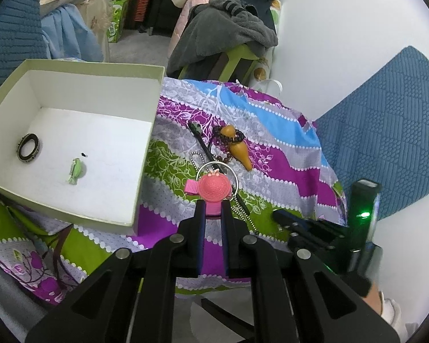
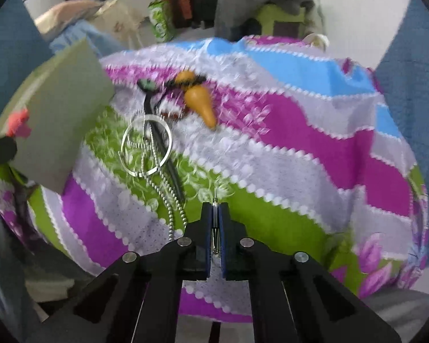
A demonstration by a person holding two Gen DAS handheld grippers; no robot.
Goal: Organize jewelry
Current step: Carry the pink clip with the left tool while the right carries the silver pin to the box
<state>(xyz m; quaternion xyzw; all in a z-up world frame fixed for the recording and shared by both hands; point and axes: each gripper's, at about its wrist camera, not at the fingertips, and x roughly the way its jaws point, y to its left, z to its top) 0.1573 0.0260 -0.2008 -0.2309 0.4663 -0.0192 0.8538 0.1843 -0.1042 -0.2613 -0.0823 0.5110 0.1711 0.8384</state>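
Claws both grip jewelry: my left claw (image 1: 213, 210) pinches a pink hair clip (image 1: 211, 190) above the patterned cloth (image 1: 286, 154), beside the white box (image 1: 146, 85) holding a ring (image 1: 28, 147). My right claw (image 2: 214, 214) clamps a thin metal pin (image 2: 214, 223).

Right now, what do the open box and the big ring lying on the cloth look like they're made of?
Box: likely cardboard, matte white inside, with thick pale cut edges. Ring: probably metal, thin, silvery and shiny, catching bright highlights.
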